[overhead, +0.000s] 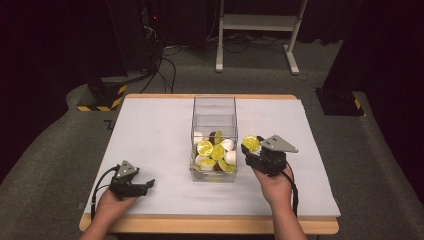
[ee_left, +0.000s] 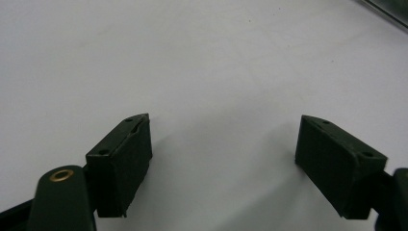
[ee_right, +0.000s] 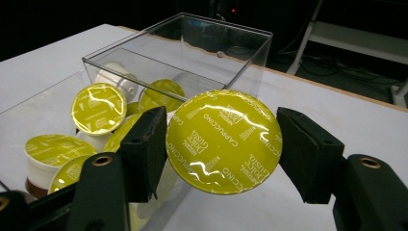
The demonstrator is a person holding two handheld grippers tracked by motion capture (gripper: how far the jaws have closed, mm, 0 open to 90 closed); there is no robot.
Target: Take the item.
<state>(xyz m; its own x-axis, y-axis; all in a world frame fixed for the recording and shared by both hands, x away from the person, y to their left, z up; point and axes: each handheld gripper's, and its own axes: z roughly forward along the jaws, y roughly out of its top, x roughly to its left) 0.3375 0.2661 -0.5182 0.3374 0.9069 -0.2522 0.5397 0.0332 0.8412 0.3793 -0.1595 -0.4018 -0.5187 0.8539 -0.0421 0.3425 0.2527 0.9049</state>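
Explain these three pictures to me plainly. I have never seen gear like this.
A person at a table holds black tongs in each hand. One picture looks down from above; the other two come from cameras riding on the tongs, looking along their jaws. A clear box on the table holds yellow-lidded capsules. The right tongs grip one capsule, lid facing the camera, beside the box. The left tongs are open over the white surface, holding nothing.

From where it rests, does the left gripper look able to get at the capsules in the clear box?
Probably yes. The left gripper is open and empty on the white table, the clear box is open-topped, and nothing lies between. It would have to rise over the wall to reach the capsules.
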